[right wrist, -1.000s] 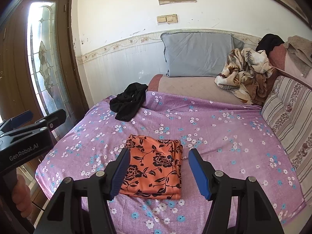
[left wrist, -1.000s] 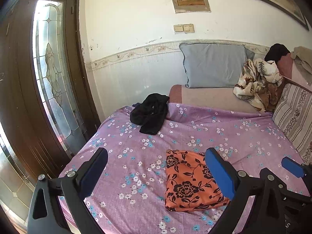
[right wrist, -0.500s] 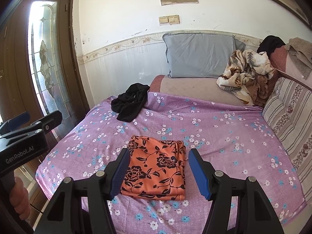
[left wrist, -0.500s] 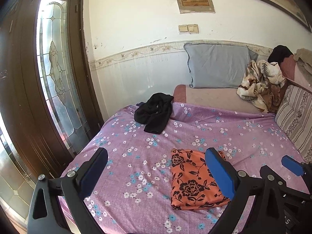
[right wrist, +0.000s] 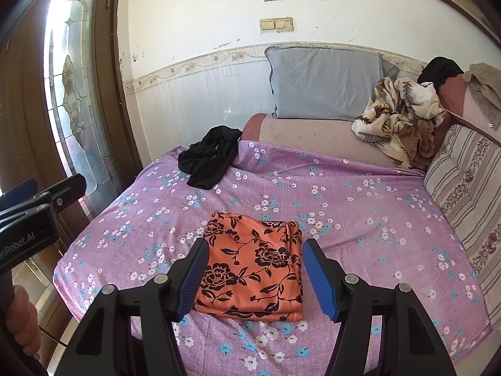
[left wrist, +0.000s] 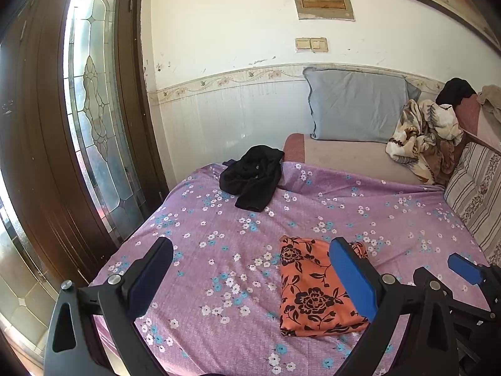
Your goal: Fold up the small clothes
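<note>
Folded garment: an orange cloth with black flowers (right wrist: 253, 266) is laid flat and folded into a rectangle on the bed's near part, at about 6 o'clock of the spread; its stacked fold edges are seen along the right side and near edge.
Right gripper: the right gripper (right wrist: 255, 277) is held above the near edge of the orange cloth with its blue pads parted; nothing is gripped, and the cloth is seen between the jaws but is not pressed.
Left gripper: the left gripper (left wrist: 250, 277) is held with its jaws spread wide and empty; bare spread is framed between them, and the orange cloth (left wrist: 316, 288) is partly hidden behind the right-hand pad, toward 4 o'clock.
Unfolded garment: a black garment (right wrist: 208, 159) is left crumpled at 11 o'clock, at the far left corner of the spread, well apart from the orange cloth.
Open room: a wide stretch of bare spread is left between the two garments and out toward 2 o'clock.
Edges: the spread's left edge is dropped toward a dark wooden door with leaded glass (left wrist: 94, 125); the right edge is bounded by a striped cushion (right wrist: 463, 194).
Surface: a purple flowered bedspread (right wrist: 360, 206) is drawn fairly smooth.
Room: a grey pillow (right wrist: 325, 84) is leaned on the white wall at 12 o'clock, and a patterned blanket (right wrist: 397, 119) is heaped at 2 o'clock.
</note>
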A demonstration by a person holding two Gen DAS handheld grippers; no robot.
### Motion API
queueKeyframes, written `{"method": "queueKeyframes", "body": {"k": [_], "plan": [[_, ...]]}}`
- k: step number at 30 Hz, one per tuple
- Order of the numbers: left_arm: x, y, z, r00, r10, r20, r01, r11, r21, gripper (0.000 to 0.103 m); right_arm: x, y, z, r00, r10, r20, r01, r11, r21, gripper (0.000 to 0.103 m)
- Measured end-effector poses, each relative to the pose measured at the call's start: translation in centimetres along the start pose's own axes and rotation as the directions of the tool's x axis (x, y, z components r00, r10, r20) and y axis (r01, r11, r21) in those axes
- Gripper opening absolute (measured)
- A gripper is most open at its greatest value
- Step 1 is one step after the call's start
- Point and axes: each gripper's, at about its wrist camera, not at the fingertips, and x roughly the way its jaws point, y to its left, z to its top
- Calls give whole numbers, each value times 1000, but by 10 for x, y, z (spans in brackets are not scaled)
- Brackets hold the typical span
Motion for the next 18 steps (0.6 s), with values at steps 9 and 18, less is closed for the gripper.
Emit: {"method": "queueKeyframes", "body": {"k": [9,18], "plan": [[13,-1,-4,1000,-9,-22,9,1000,1,100,14,1,-1,1000,-3,-22,3,1000,-4,66],[44,-2,-2,994,-92,-53,91,996,-19,100,40,-15,4,999,15,-49,-14,1000,24,66]]}}
